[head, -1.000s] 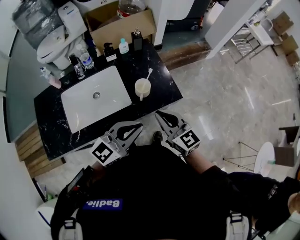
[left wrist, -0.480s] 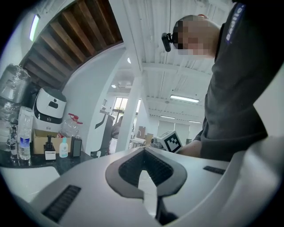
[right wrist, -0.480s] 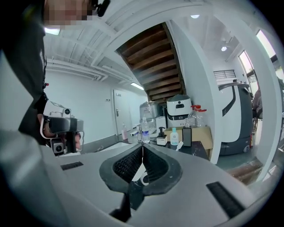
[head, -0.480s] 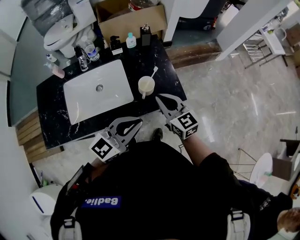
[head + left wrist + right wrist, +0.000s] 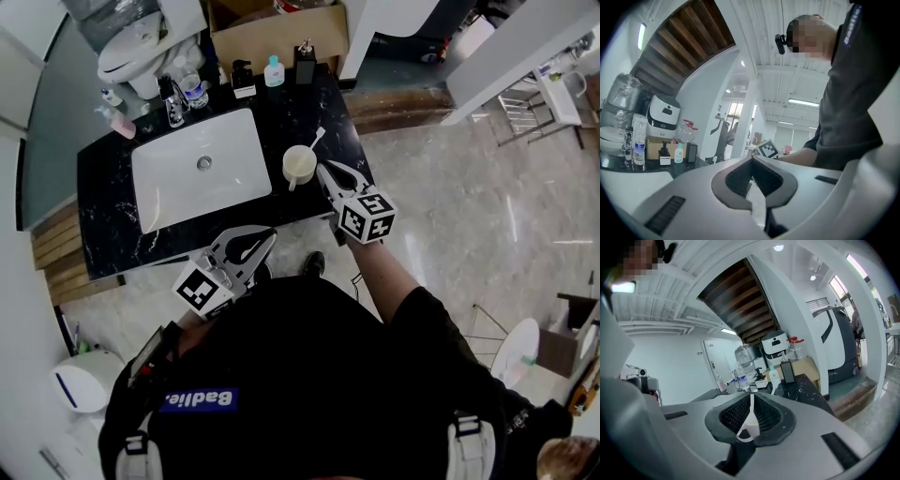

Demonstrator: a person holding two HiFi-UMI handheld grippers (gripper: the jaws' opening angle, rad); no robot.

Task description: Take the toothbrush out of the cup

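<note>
A cream cup (image 5: 299, 165) stands on the black countertop (image 5: 112, 234) to the right of the sink. A white toothbrush (image 5: 316, 142) leans out of it toward the back right. My right gripper (image 5: 326, 172) is shut and empty, its tips just beside the cup's right side. In the right gripper view the toothbrush's head (image 5: 774, 385) pokes up just past the closed jaws (image 5: 751, 397), and the cup itself is hidden behind them. The left gripper (image 5: 263, 234) hangs shut off the counter's front edge, near my body, with nothing in it (image 5: 752, 159).
A white sink basin (image 5: 199, 178) fills the counter's middle, with a faucet (image 5: 172, 103) and a water bottle (image 5: 192, 91) behind it. Small bottles (image 5: 274, 70) and a dark dispenser (image 5: 305, 61) line the back edge. A cardboard box (image 5: 281, 28) and a toilet (image 5: 141, 52) stand beyond.
My right gripper has moved forward from near my body up to the cup's right side. The left gripper has stayed low by the counter's front edge.
</note>
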